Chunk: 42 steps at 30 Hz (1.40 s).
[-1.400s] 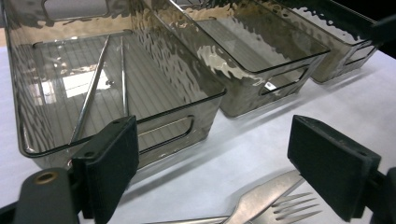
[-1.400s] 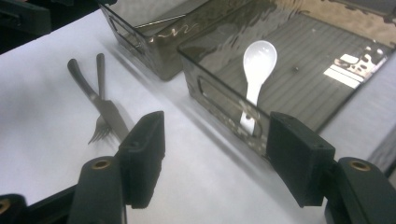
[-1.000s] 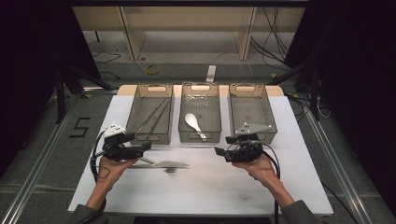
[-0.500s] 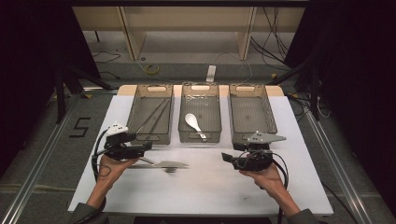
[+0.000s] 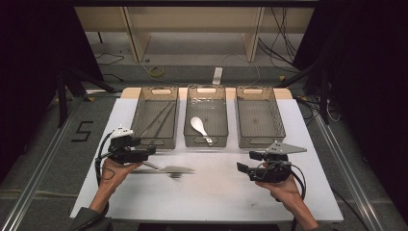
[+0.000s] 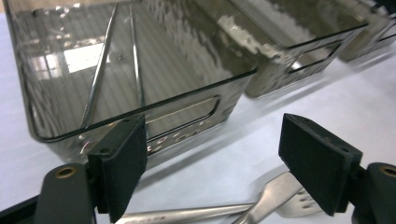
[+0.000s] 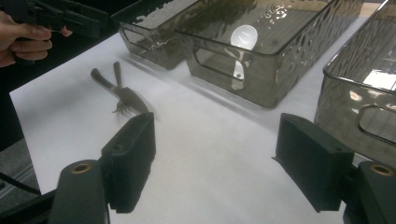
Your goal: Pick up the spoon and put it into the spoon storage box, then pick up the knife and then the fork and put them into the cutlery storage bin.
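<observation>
Steel cutlery, a metal fork (image 5: 163,169) with crossed handles beside it, lies on the white table (image 5: 211,202) in the high view, just in front of the left gripper (image 5: 150,152), whose jaws have just been closing a little yet stand apart with nothing pressed. The right gripper (image 5: 243,168) hovers well apart from the fork, near the table's right side, and its jaws have just been opening on nothing.

Over to the left gripper view: black pads spread wide, the fork (image 6: 285,196) lying low between them, the left smoked-plastic bin (image 6: 140,70) behind.

Right gripper view now: jaws wide, the fork (image 7: 126,100) ahead at left, the white spoon (image 7: 243,39) in the middle bin (image 7: 280,65).
</observation>
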Each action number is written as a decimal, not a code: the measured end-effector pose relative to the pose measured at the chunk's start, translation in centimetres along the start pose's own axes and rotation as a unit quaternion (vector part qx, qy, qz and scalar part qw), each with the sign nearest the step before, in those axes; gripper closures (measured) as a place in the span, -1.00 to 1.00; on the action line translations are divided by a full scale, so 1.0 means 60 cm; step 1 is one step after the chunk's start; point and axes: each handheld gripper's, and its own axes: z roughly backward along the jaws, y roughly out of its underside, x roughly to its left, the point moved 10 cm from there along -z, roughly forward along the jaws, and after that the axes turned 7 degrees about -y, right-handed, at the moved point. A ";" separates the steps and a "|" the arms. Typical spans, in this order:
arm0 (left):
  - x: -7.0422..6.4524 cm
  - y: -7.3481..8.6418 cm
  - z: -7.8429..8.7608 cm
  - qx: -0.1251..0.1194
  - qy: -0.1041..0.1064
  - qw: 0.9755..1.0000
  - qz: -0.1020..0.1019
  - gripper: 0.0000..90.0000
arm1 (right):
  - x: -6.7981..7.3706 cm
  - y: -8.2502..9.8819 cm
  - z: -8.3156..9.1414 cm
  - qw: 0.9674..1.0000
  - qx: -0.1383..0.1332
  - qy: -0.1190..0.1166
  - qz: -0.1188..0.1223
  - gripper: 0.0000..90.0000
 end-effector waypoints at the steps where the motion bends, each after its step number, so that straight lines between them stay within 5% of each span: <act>1: 0.004 0.002 -0.001 0.005 -0.002 1.000 0.000 -0.49 | -0.001 0.001 0.002 1.000 -0.001 0.001 0.001 -0.36; 8: 0.027 0.008 -0.004 0.021 -0.017 1.000 0.013 -0.55 | -0.003 0.009 0.016 1.000 -0.004 0.005 -0.005 -0.39; 20: 0.040 0.027 -0.006 0.062 -0.047 0.997 -0.020 -0.58 | -0.008 0.024 0.034 1.000 -0.004 0.015 -0.014 -0.41; 28: 0.041 0.047 -0.009 0.096 -0.047 0.993 -0.049 -0.08 | -0.008 0.029 0.036 1.000 0.002 0.015 -0.011 -0.41; 36: 0.047 0.078 -0.009 0.149 -0.053 0.984 -0.082 0.58 | -0.002 0.033 0.037 1.000 0.008 0.010 -0.004 -0.40; 42: 0.048 0.089 -0.011 0.166 -0.047 0.980 -0.096 0.90 | 0.001 0.037 0.035 1.000 0.017 0.011 0.003 -0.40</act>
